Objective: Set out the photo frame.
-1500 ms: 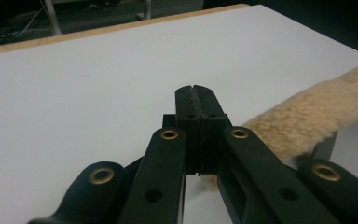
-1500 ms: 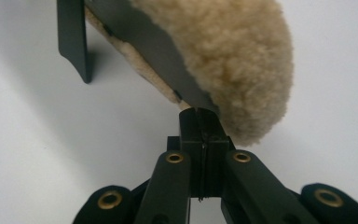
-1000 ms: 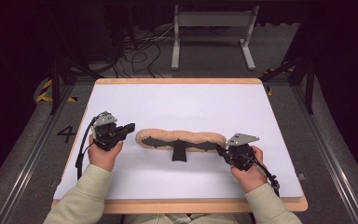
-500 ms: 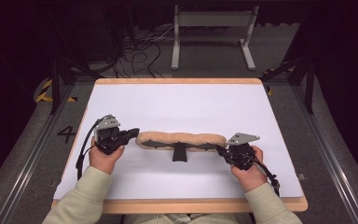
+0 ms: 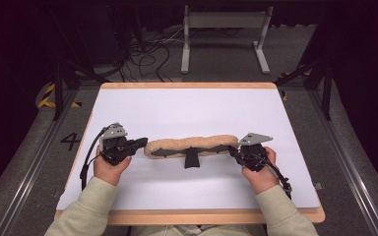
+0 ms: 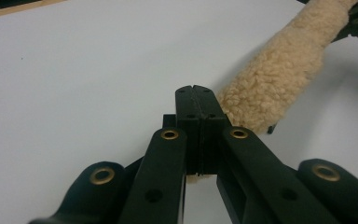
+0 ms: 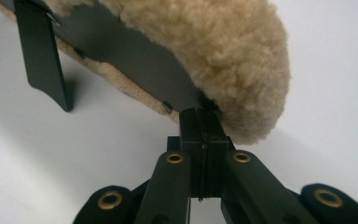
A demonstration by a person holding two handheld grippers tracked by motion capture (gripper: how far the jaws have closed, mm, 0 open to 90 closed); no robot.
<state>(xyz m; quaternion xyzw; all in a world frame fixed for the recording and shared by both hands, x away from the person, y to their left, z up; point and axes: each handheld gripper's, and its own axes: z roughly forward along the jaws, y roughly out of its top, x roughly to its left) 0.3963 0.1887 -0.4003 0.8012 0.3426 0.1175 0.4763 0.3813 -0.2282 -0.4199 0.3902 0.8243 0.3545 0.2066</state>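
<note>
From above, a long tan fleece pad [image 5: 192, 145] with a black backing and a short black strap [image 5: 191, 160] lay stretched across the near half of the white table [image 5: 187, 108], a gripper at each end. The left gripper [image 5: 139, 143] pointed at the pad's left end, while the right gripper [image 5: 233, 151] met its right end. The pad looked pulled out to full length, so the straightening seemed largely done, with any folding or moving of it not yet begun.

Along the left gripper [image 6: 195, 100], the jaws stood clenched together with nothing between them, their tips just beside the fleece pad [image 6: 279, 74]; whether they brushed the pile could not be told.

Along the right gripper [image 7: 200, 122], the jaws were pressed tight at the black backing's edge under the fleece pad [image 7: 205, 42], apparently pinching a thin lip of it, with the strap [image 7: 39, 51] hanging down to the table farther off.
</note>
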